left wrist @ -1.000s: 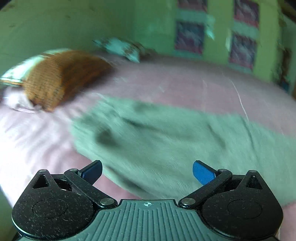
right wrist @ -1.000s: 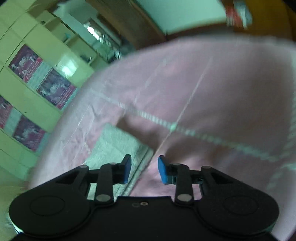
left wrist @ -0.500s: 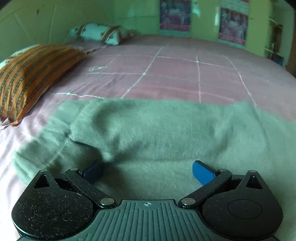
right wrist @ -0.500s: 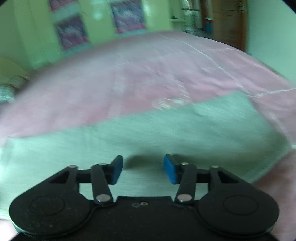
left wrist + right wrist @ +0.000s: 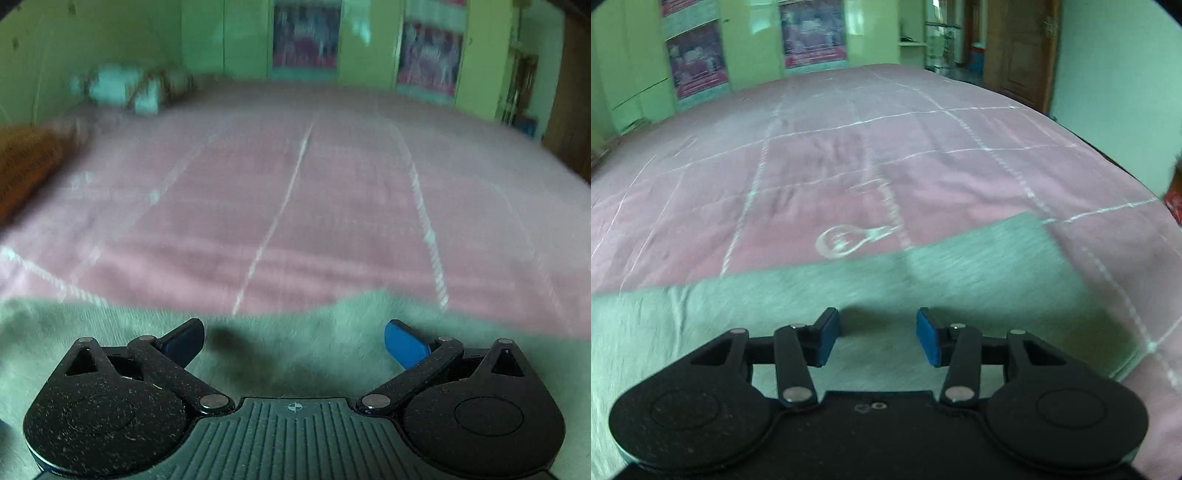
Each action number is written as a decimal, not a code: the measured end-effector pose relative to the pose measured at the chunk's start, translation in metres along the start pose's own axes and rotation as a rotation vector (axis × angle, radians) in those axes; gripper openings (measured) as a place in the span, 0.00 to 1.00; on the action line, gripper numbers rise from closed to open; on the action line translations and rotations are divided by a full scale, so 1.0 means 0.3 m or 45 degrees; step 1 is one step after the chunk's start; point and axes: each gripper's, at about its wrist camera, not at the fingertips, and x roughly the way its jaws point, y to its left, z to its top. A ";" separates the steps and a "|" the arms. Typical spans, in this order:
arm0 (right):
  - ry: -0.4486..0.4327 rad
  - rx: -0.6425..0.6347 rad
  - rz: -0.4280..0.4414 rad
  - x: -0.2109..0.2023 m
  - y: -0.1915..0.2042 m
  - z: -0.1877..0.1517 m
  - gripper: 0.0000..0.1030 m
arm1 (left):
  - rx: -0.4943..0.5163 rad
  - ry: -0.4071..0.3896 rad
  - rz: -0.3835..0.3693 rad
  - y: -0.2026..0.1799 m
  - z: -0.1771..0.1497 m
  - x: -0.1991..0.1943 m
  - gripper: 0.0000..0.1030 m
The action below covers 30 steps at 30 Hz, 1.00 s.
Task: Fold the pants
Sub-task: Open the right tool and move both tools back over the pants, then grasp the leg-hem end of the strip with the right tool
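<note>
the pants (image 5: 295, 354) lie spread flat on the near part of a bed, on a pink bedspread (image 5: 332, 206) crossed by thin pale lines in a grid. they are a grey-green, soft-looking cloth, and in both views they fill the strip nearest the cameras, with the pink cover running on beyond their far edge. the left gripper (image 5: 294, 341) hangs over the pants with its two blue-padded fingers (image 5: 404, 345) spread wide and nothing between them; whether the tips touch the cloth cannot be told, though a dark shadow lies on the fabric just past the left-hand finger. the left view is blurred. the right gripper (image 5: 878, 338) is also released, its fingers (image 5: 929, 341) parted by a narrower gap, empty, and held low over the pants (image 5: 923, 273). in the right view the far edge of the pants runs across the frame and ends to the right in a squared corner on the bedspread (image 5: 849, 158), close to a pale bulb-shaped print (image 5: 849, 238) on the cover. at the far left of the left view an orange-brown pillow (image 5: 29, 162) lies at the bed's edge, and a pale teal one (image 5: 122, 90) sits near the far wall. green walls (image 5: 871, 33) carry reddish posters (image 5: 812, 33), and a brown wooden door (image 5: 1019, 48) stands to the far right.
</note>
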 end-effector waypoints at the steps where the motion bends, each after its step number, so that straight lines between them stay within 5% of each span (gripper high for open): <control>1: -0.044 0.014 0.055 -0.009 0.002 0.010 0.39 | 0.031 -0.007 -0.037 -0.022 -0.001 -0.001 1.00; 4: 0.025 -0.100 0.154 0.037 0.102 0.009 0.39 | 0.111 0.080 0.023 -0.052 -0.015 0.091 1.00; 7: 0.071 -0.152 0.125 0.092 0.098 -0.018 0.39 | -0.041 0.059 -0.051 0.035 -0.005 0.064 1.00; 12: -0.164 0.354 0.210 -0.122 -0.300 -0.021 0.40 | 0.013 -0.069 -0.001 0.189 -0.064 -0.146 1.00; 16: -0.190 0.838 0.215 -0.207 -0.663 -0.162 0.40 | -0.074 -0.027 0.018 0.320 -0.179 -0.246 1.00; 19: -0.139 1.079 0.313 -0.189 -0.786 -0.275 0.38 | -0.130 0.017 0.045 0.349 -0.275 -0.263 1.00; 25: -0.059 1.106 0.441 -0.107 -0.728 -0.303 0.36 | -0.117 0.033 0.106 0.301 -0.356 -0.288 1.00; 30: -0.051 1.079 0.498 -0.163 -0.703 -0.322 0.33 | -0.106 -0.059 -0.020 0.164 -0.346 -0.412 1.00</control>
